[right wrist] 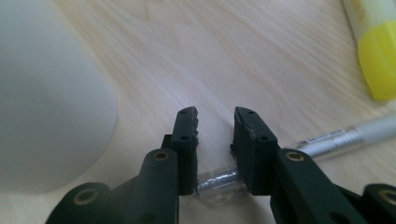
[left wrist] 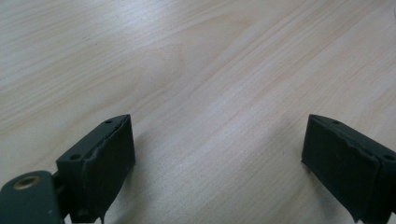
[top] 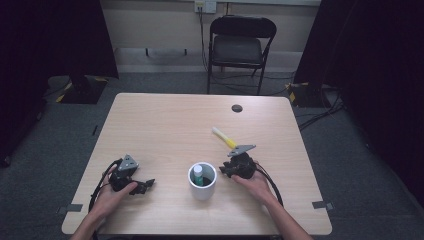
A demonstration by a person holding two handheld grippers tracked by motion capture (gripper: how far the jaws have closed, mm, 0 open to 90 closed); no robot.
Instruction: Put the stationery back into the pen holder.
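The work looks like gathering pens into the white cup [top: 202, 181], which stands near the front edge of the table [top: 165, 125] between the two hands. One pen with a green body and white cap [top: 198, 174] already stands inside the cup, so that part seems done. The right tool [right wrist: 215, 122] is just right of the cup, and its jaws are nearly closed, clamped on the end of a silver pen [right wrist: 327, 138] lying flat on the table; the clear end sits between the pads down near the jaw roots, and the barrel runs off to the right in the right gripper view. It does not appear lifted yet. A yellow marker [top: 223, 137] lies on the table just beyond that tool, untouched. The left tool [top: 148, 184] rests low over bare table left of the cup, jaws spread wide with nothing between them. What is left, by my reading: lift the silver pen, drop it in the cup, then fetch the yellow marker.
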